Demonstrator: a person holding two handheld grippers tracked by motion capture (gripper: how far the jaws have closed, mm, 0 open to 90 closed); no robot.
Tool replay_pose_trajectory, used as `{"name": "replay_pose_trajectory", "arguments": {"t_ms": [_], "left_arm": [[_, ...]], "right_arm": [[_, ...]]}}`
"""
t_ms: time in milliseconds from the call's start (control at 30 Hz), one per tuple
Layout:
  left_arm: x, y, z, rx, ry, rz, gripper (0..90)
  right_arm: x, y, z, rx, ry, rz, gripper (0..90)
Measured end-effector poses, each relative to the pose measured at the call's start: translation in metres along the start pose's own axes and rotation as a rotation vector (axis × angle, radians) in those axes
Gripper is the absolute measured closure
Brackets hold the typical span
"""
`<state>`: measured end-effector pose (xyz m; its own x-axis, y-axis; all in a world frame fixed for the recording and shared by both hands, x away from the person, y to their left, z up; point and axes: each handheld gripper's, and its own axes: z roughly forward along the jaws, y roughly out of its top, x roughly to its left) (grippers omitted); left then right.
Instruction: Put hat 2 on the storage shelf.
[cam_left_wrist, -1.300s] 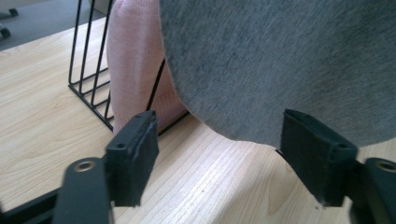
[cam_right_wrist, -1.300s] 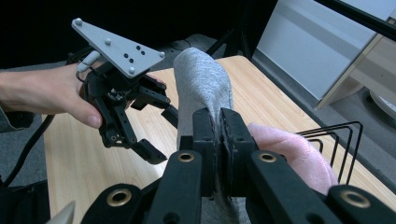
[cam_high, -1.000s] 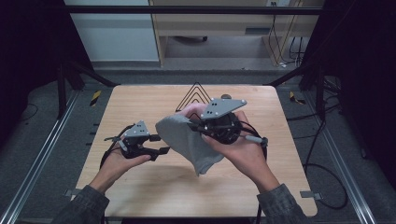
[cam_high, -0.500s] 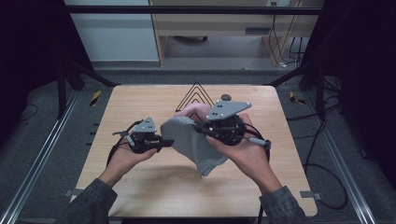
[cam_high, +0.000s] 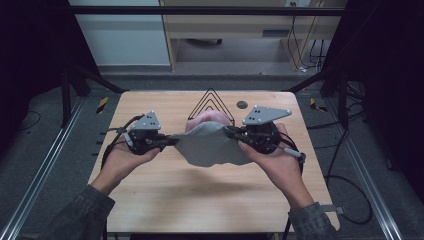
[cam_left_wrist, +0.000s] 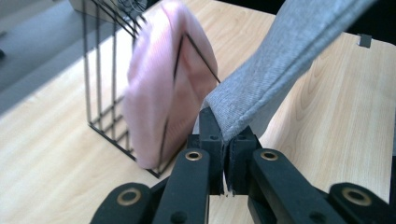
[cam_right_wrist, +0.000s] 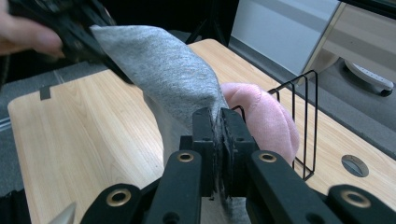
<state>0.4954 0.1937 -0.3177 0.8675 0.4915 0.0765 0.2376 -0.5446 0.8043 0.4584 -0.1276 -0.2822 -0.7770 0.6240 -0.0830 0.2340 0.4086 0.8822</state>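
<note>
A grey cloth (cam_high: 210, 145) hangs stretched above the table between both grippers. My left gripper (cam_high: 171, 141) is shut on its left edge; in the left gripper view the grey cloth (cam_left_wrist: 275, 79) runs up and away from the closed left gripper (cam_left_wrist: 226, 140). My right gripper (cam_high: 228, 131) is shut on the cloth's right upper edge, and the grey cloth (cam_right_wrist: 163, 70) drapes from the right gripper (cam_right_wrist: 218, 122) toward the other hand. A pink cloth (cam_high: 210, 118) sits in a black wire rack (cam_high: 212, 102) just behind; the pink cloth (cam_left_wrist: 163, 88) (cam_right_wrist: 261, 116) fills the rack's slot.
The wooden table (cam_high: 210, 200) has bare room in front of the hands. A small dark round disc (cam_high: 242, 104) is set in the tabletop right of the rack. Cables trail from both grippers. Metal frame rails run along the floor on both sides.
The left gripper has taken hold of the cloth's left edge and pulled left. The cloth, bunched and hanging from the right gripper before, is now spread wide between the two.
</note>
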Motion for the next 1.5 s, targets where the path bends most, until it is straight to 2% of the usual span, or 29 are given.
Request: {"name": "replay_pose_trajectory", "arguments": {"t_ms": [67, 233, 567, 767, 933, 1000, 1133, 1167, 1233, 1400, 1467, 1500], "left_arm": [[0.0, 0.014, -0.01, 0.014, 0.021, 0.019, 87.5], [0.001, 0.029, -0.022, 0.012, 0.055, 0.031, 87.4], [0.005, 0.067, -0.049, -0.005, 0.094, 0.039, 87.3], [0.01, 0.081, -0.054, -0.03, 0.11, 0.018, 87.3], [0.014, 0.088, -0.056, -0.033, 0.114, 0.018, 87.2], [0.018, 0.092, -0.057, -0.04, 0.113, 0.009, 87.3], [0.026, 0.106, -0.06, -0.044, 0.11, 0.011, 87.2], [0.028, 0.11, -0.06, -0.046, 0.112, 0.011, 87.1], [0.033, 0.119, -0.06, -0.045, 0.117, 0.017, 87.1], [0.044, 0.13, -0.056, -0.062, 0.131, 0.013, 87.0], [0.05, 0.133, -0.056, -0.084, 0.133, -0.002, 87.0], [0.052, 0.135, -0.056, -0.09, 0.139, -0.005, 86.9]], "right_arm": [[0.0, 0.001, 0.0, -0.006, -0.002, 0.003, 85.8], [-0.001, 0.005, -0.002, -0.028, -0.004, 0.005, 85.8], [-0.01, 0.033, -0.013, -0.085, 0.008, 0.037, 85.8], [-0.021, 0.046, -0.017, -0.124, 0.015, 0.073, 85.8], [-0.027, 0.053, -0.018, -0.124, 0.009, 0.071, 85.8], [-0.034, 0.06, -0.017, -0.132, 0.014, 0.081, 85.8], [-0.044, 0.068, -0.015, -0.139, 0.009, 0.089, 85.8], [-0.051, 0.073, -0.015, -0.158, 0.008, 0.098, 85.8], [-0.053, 0.075, -0.015, -0.164, 0.007, 0.102, 85.8], [-0.067, 0.079, -0.007, -0.187, -0.009, 0.117, 85.8], [-0.073, 0.079, -0.001, -0.199, -0.011, 0.125, 85.8], [-0.08, 0.08, 0.003, -0.223, -0.012, 0.129, 85.8]]}}
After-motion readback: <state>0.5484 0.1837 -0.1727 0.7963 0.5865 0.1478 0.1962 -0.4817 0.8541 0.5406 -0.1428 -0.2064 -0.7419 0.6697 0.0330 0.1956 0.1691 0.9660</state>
